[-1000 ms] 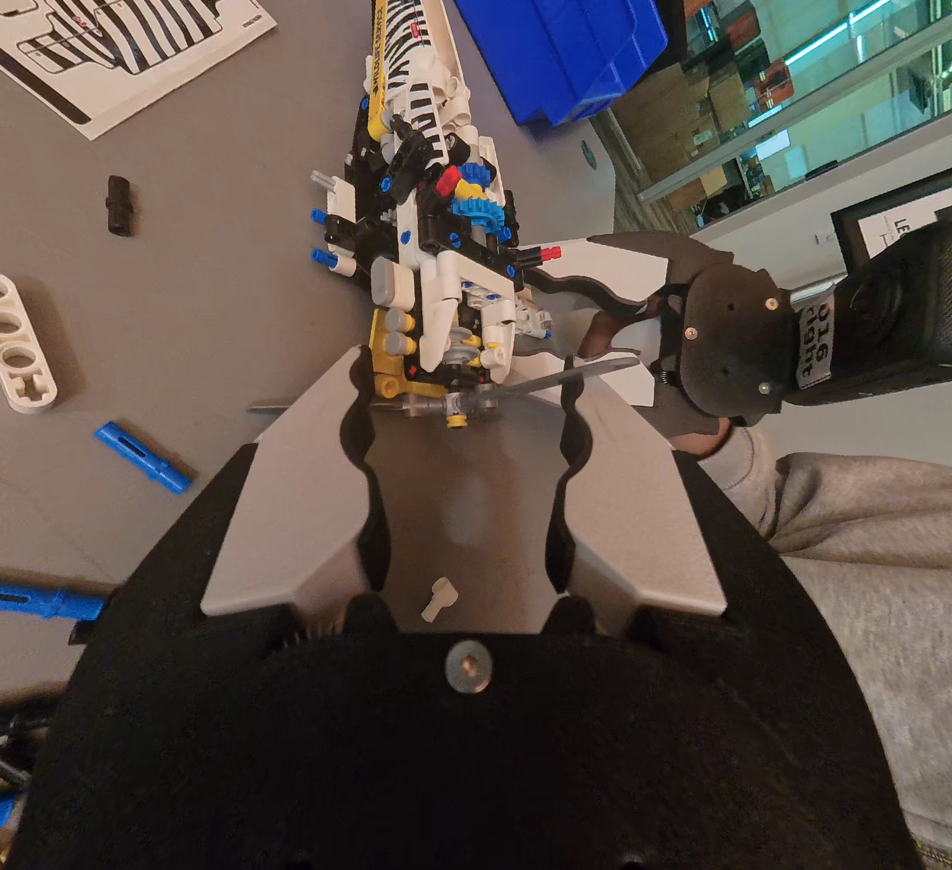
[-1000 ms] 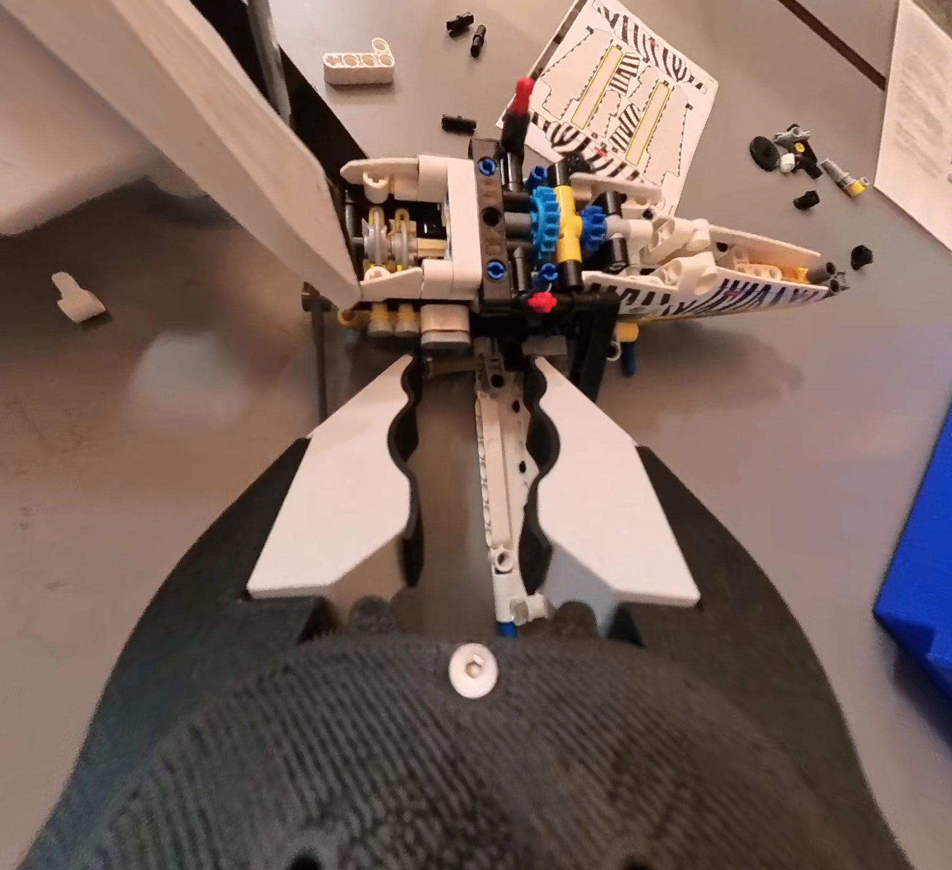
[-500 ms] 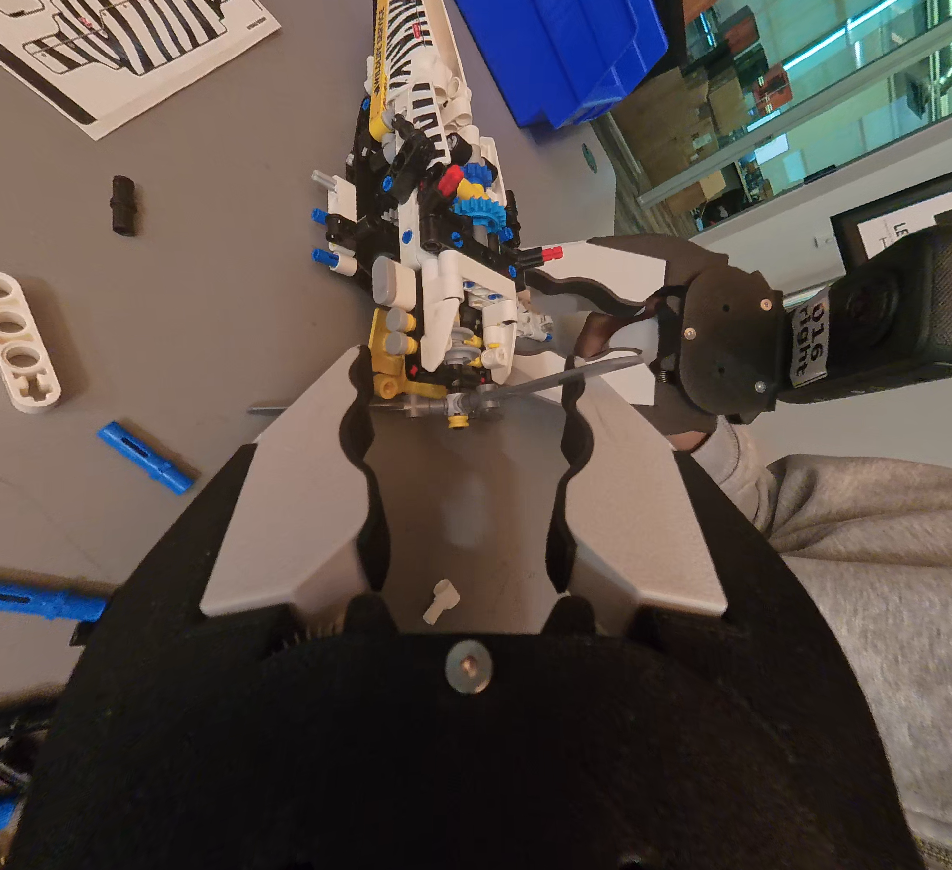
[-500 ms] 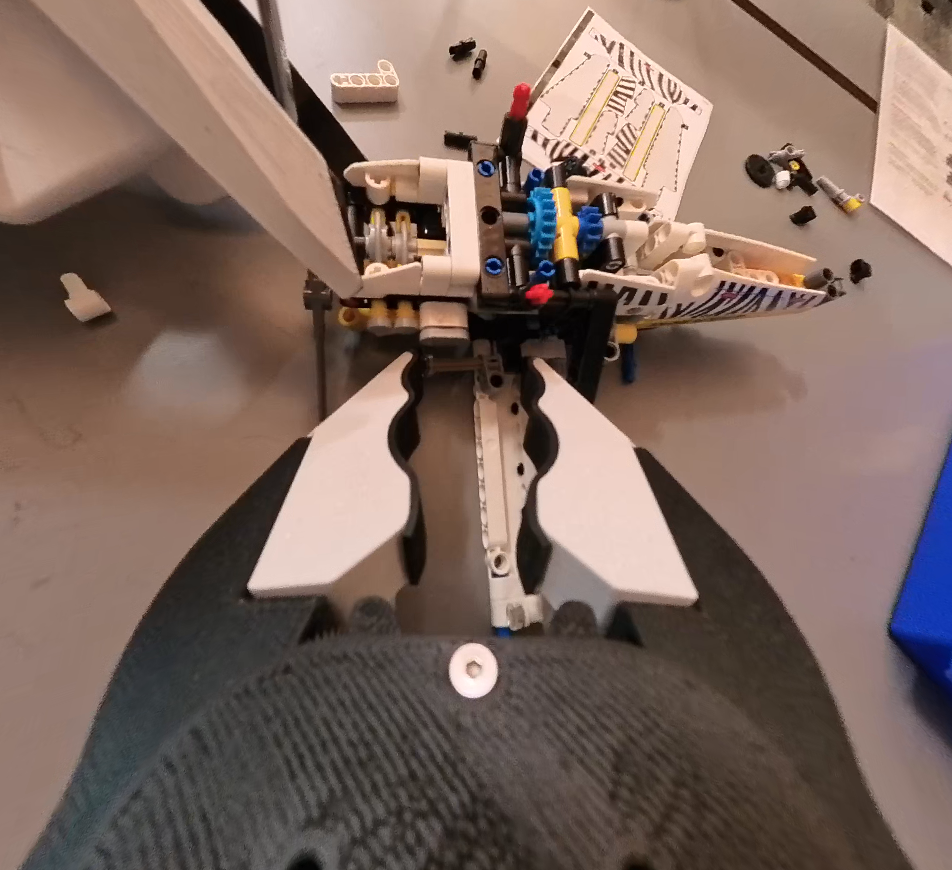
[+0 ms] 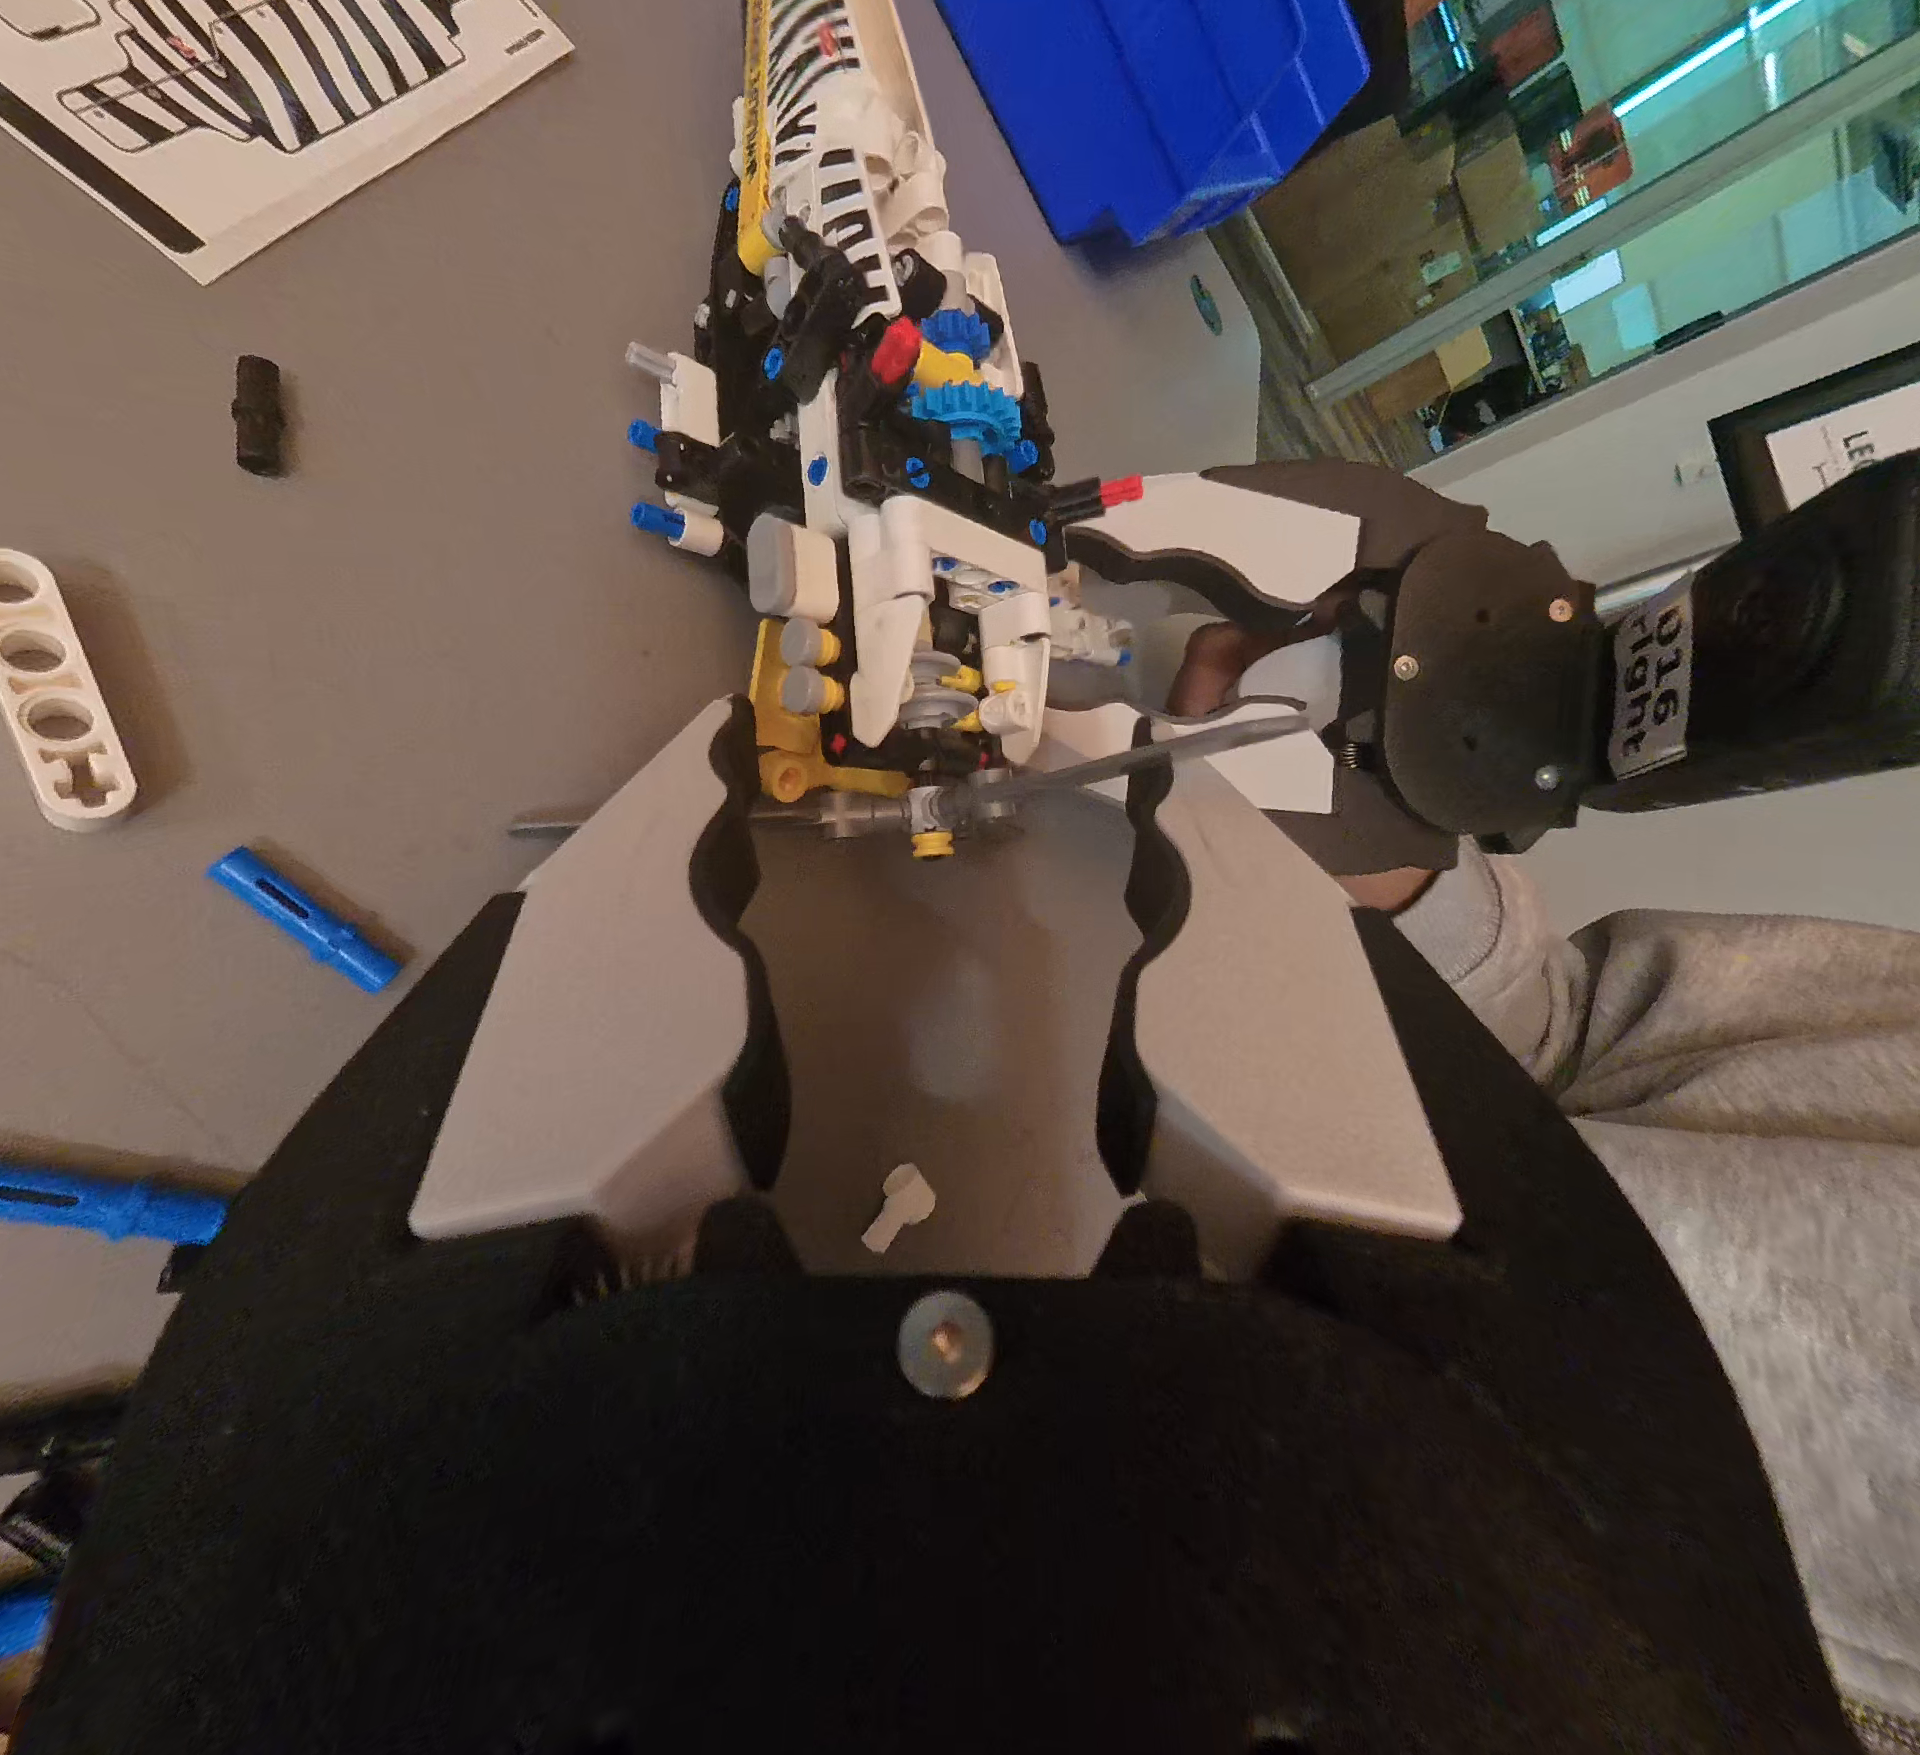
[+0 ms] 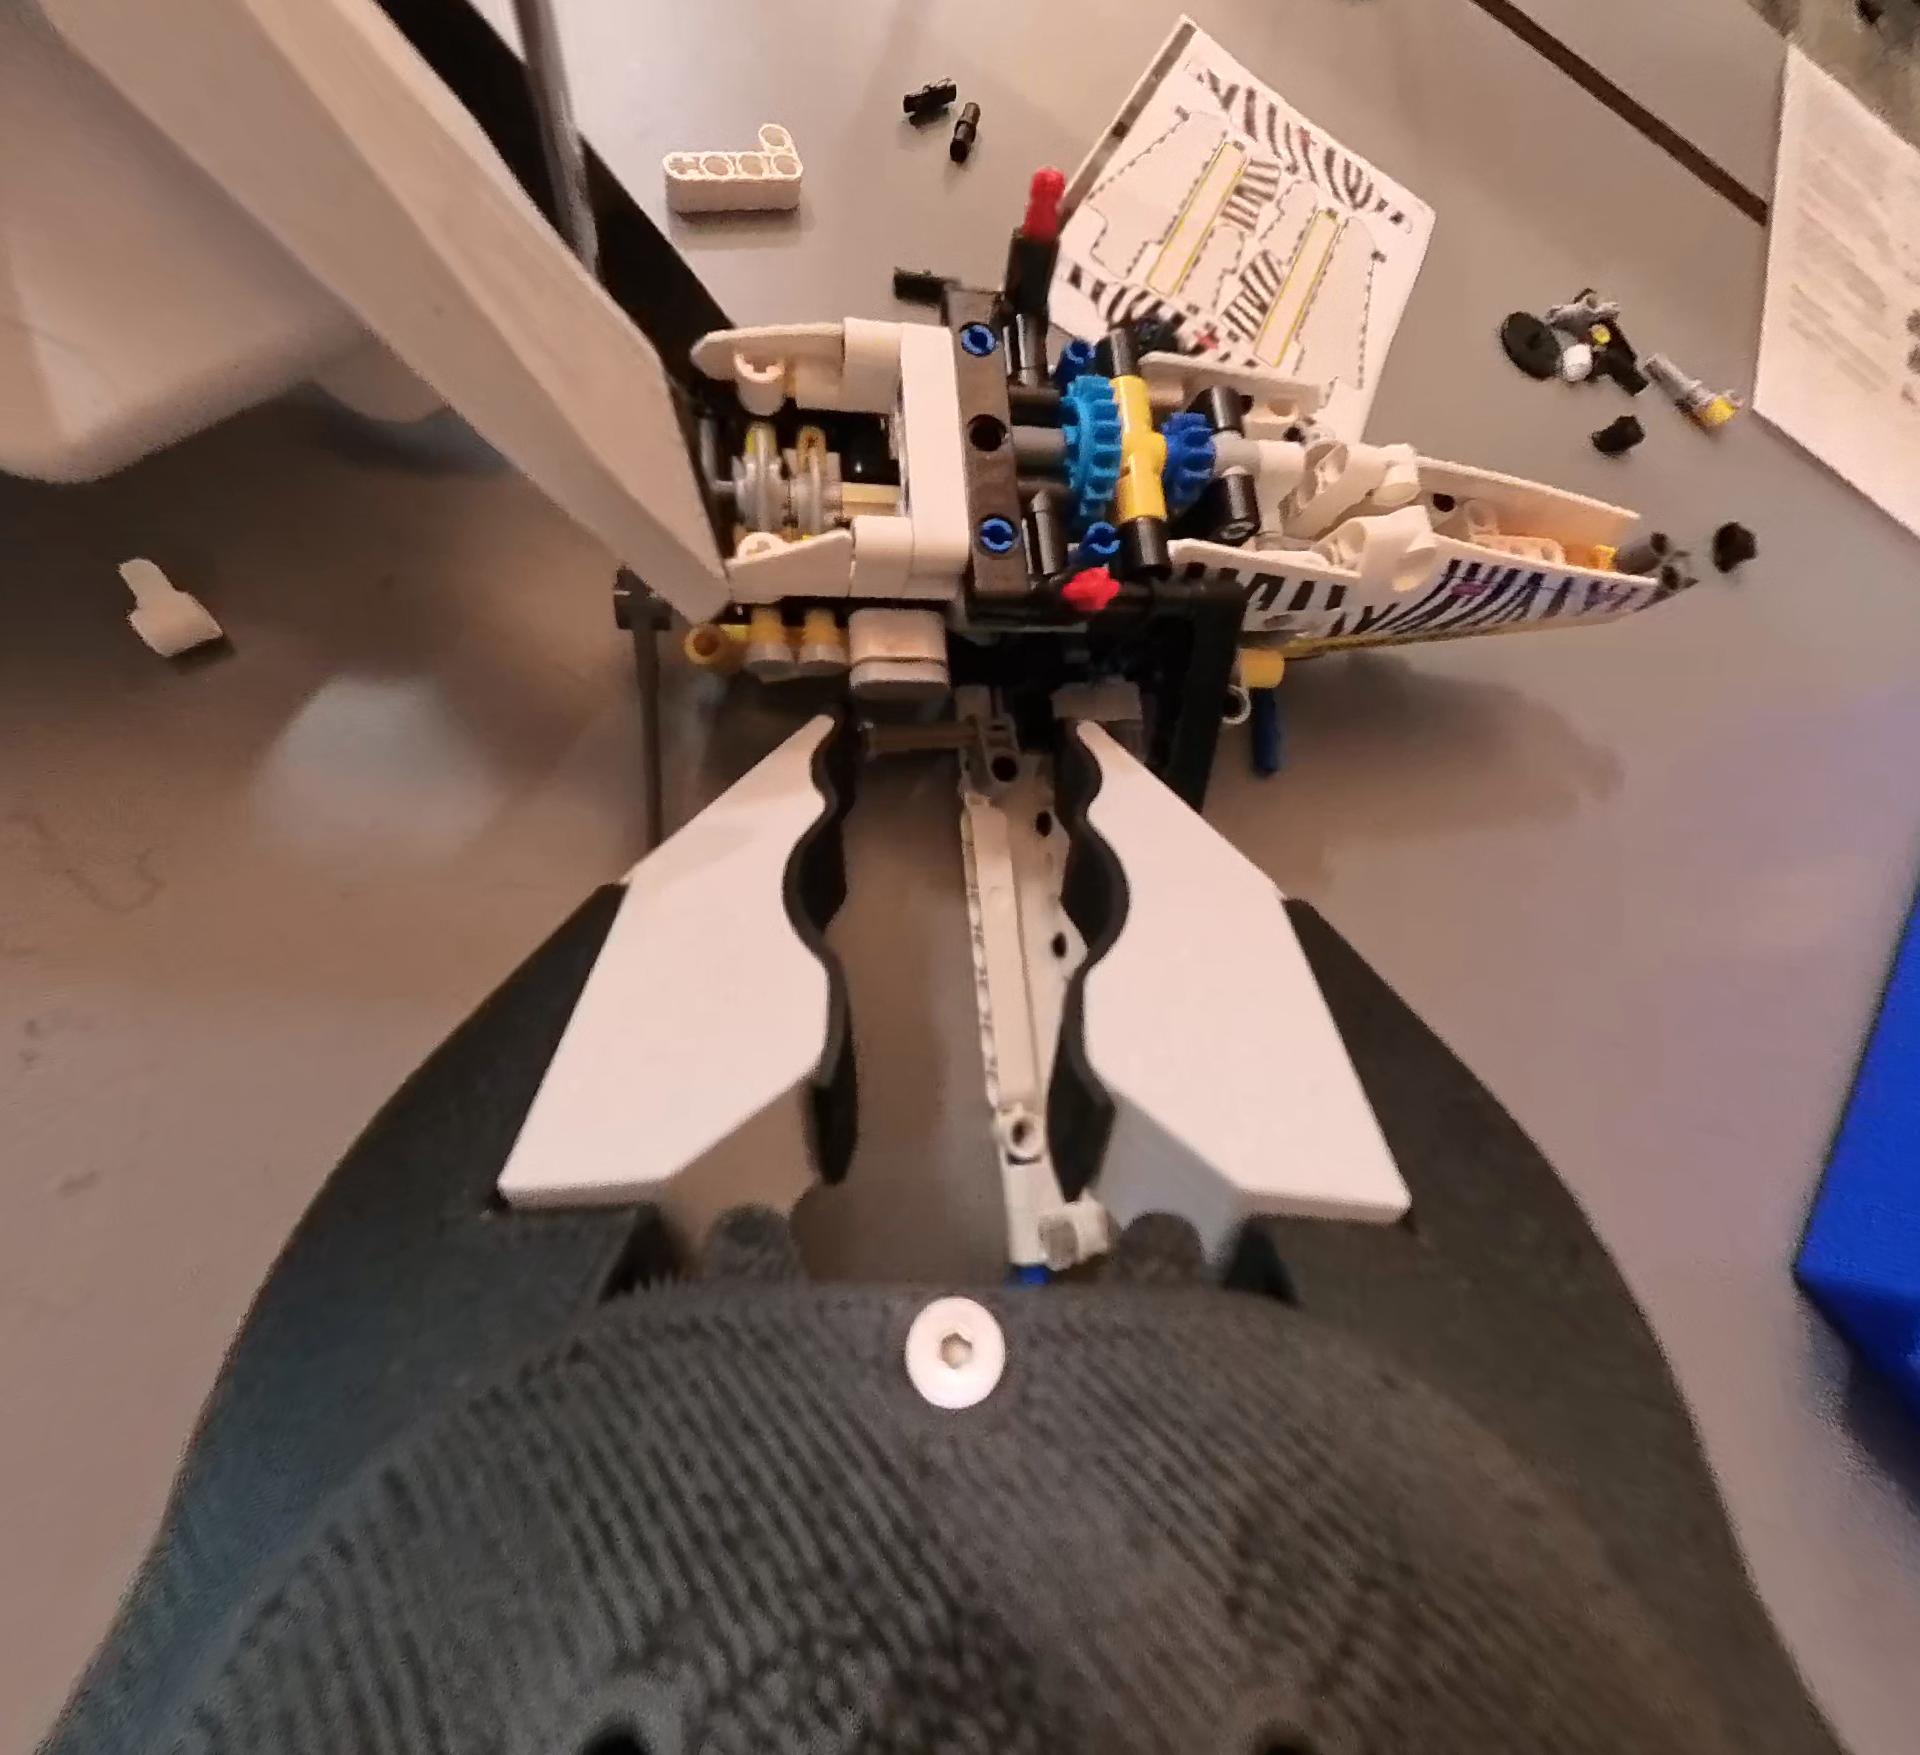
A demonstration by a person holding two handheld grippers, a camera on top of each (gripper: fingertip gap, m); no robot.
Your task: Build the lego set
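1. The left gripper (image 5: pixel 935 832) reaches in level and low over the grey tabletop (image 5: pixel 416 562), its jaws spread wide with nothing between them; the fingertips sit at the rear end of the lego model (image 5: pixel 873 500), beside the grey axle there.
2. The right gripper (image 6: pixel 956 749) comes at the model's side, its jaws parted, and a white beam (image 6: pixel 1013 957) of the model lies in the gap along the right finger; whether the finger presses it, I cannot tell.
3. The model lies on its side mid-tabletop, its zebra-striped nose pointing away from the left gripper toward the blue bin (image 5: pixel 1122 22).
4. Loose parts ring it: a sticker sheet (image 5: pixel 229 32), a white L-shaped beam (image 6: pixel 738 167), a black pin (image 5: pixel 257 413), a blue axle pin (image 5: pixel 301 921), a small white piece (image 5: pixel 899 1206) between the left fingers.
5. Open tabletop lies behind the left gripper's side; the tabletop's edge runs past the bin.
6. What the bin holds is hidden.
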